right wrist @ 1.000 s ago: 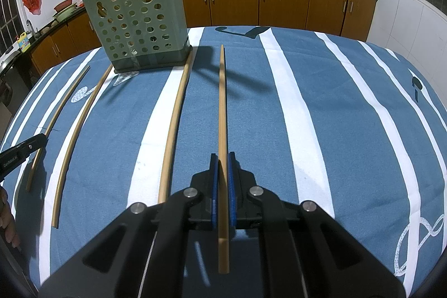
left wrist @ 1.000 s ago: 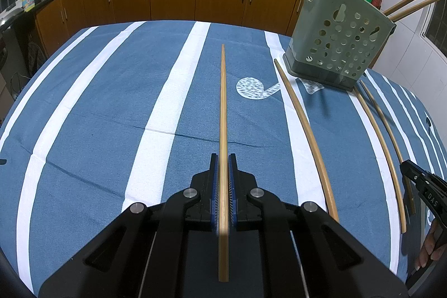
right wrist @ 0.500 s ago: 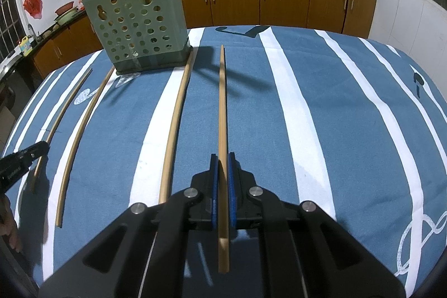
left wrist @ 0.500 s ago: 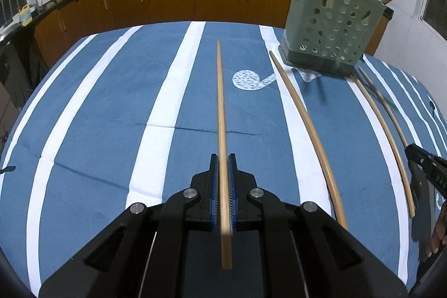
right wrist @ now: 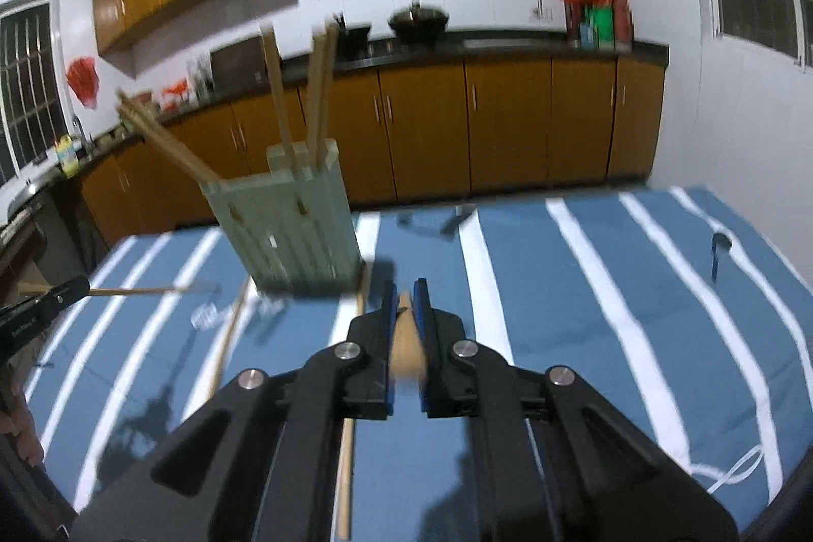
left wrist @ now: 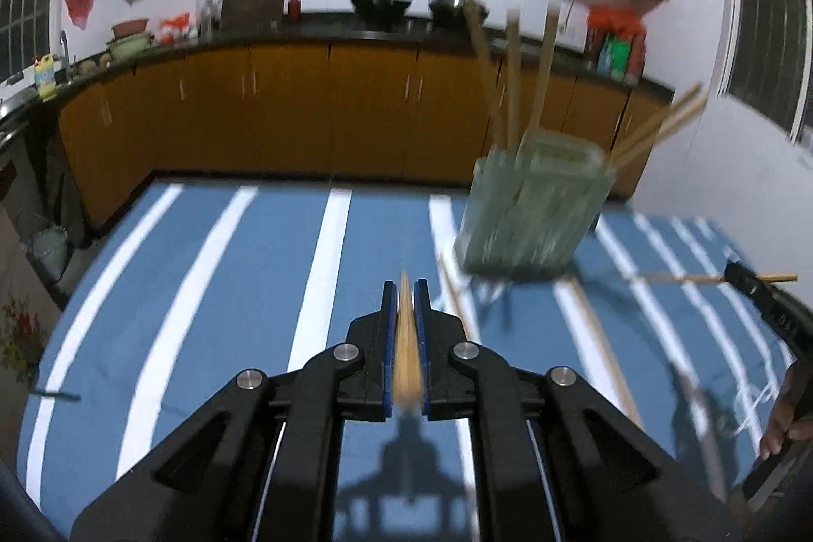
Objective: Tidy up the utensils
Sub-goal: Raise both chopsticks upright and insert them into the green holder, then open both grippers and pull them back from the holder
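The left hand-held gripper point(left wrist: 406, 288) is clamped on a long wooden chopstick point(left wrist: 408, 354), which sits between its blue-lined black fingers point(left wrist: 388, 339) and runs along their length, so only a short, foreshortened stretch shows from the left wrist view. The right hand-held gripper point(right wrist: 405, 288) likewise grips a second long wooden chopstick point(right wrist: 405, 349) between its narrow-set fingers, the blunt end showing close to the camera.

Both are raised above the desk point(left wrist: 228, 288), which is covered by a blue cloth with white stripes. From the left wrist view, the pale green perforated plastic utensil holder point(left wrist: 533, 206) stands ahead and to the right of the left one, on the cloth; several wooden chopsticks point(left wrist: 513, 85) already stand in it, some upright, some leaning out to the right. From the right wrist view the holder point(right wrist: 294, 232) stands ahead and to the left of the right one.

More loose wooden chopsticks point(left wrist: 604, 349) lie on the cloth near the holder's base, one point(right wrist: 345, 450) passing just under the right tool's left side. The right tool appears at the right edge of the left view point(left wrist: 752, 280), with its chopstick crossing sideways, a person's fingers point(left wrist: 785, 420) below it. The picture is blurred, so finer detail of the holder cannot be told.
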The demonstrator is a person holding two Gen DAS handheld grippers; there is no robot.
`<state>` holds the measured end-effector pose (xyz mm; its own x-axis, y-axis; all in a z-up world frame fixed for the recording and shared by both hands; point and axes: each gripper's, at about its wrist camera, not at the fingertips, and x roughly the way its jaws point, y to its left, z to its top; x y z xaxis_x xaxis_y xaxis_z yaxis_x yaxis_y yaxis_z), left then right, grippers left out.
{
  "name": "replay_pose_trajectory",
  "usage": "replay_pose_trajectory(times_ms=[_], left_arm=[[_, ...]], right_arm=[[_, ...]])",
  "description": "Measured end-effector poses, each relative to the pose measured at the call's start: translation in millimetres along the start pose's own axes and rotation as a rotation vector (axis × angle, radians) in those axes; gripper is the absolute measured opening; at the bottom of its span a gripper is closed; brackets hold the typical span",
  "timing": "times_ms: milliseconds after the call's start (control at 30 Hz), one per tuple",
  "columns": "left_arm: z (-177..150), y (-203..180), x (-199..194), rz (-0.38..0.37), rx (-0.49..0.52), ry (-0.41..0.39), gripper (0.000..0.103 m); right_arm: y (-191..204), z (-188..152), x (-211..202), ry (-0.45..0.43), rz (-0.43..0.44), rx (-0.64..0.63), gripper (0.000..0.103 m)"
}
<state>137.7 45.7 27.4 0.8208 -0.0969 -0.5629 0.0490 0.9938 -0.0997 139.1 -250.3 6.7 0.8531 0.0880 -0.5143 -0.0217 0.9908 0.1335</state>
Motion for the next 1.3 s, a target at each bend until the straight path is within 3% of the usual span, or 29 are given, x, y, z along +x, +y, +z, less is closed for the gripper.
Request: replay_pose_trajectory(times_ms=[233, 433, 600, 800, 1033, 1300], left_arm=[[36, 0, -17, -0.04, -0.026, -0.082, 0.007], [64, -11, -33, -0.086, -0.017, -0.153, 0.007], [90, -31, -49, -0.118, -0.007, -0.258, 0.007], [120, -51, -60, -0.141, -0.02, -0.402, 0.007], [136, -72, -40, -0.12, -0.025, -0.483, 0.007], [117, -79, 13, -0.119, -0.021, -0.365, 0.007]], right_arm=[[2, 32, -24, -0.112, 0.033, 0.008, 0.008], [6, 66, -52, -0.202, 0.13, 0.031, 0.008], [19, 96, -72, -0.318, 0.194, 0.033, 0.008], [35, 121, -70, -0.412, 0.208, 0.03, 0.008], [50, 136, -23, -0.394, 0.172, -0.001, 0.008], [60, 128, 25, -0.271, 0.156, -0.031, 0.01]])
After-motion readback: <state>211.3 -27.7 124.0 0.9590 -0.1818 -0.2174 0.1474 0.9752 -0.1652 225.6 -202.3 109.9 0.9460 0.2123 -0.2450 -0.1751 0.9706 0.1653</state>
